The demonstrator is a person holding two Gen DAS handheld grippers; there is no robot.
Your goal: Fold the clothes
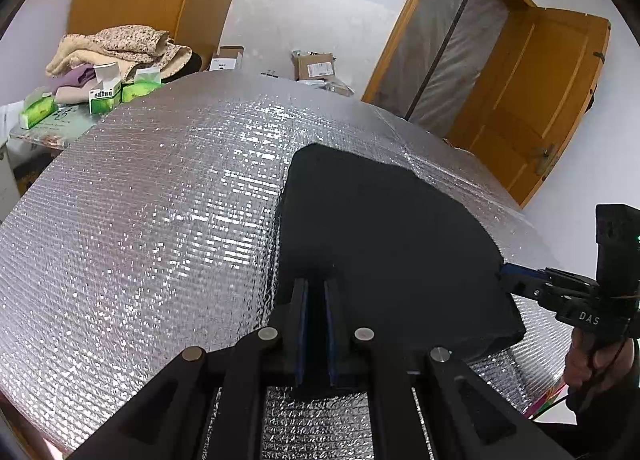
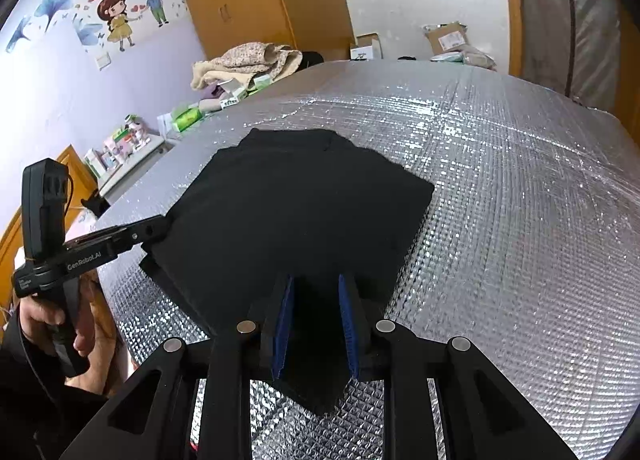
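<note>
A black garment (image 1: 380, 228) lies folded into a thick flat packet on a silver foil mat (image 1: 140, 200). In the left wrist view my left gripper (image 1: 316, 282) is shut on the packet's near edge, with dark cloth filling the narrow gap between its blue pads. My right gripper (image 1: 506, 274) clamps the packet's right edge. In the right wrist view the garment (image 2: 296, 212) spreads ahead. My right gripper (image 2: 316, 280) is shut on its near corner, and cloth hangs down between the fingers. My left gripper (image 2: 162, 226) holds the left corner, with a hand (image 2: 44, 320) on its handle.
Beyond the mat's far left edge is a pile of beige and floral clothes (image 1: 120, 48) beside green-and-white boxes (image 1: 106, 94). Cardboard boxes (image 1: 316, 66) sit by the back wall. An open wooden door (image 1: 540, 100) stands at the right. Bare foil (image 2: 500, 200) stretches right of the garment.
</note>
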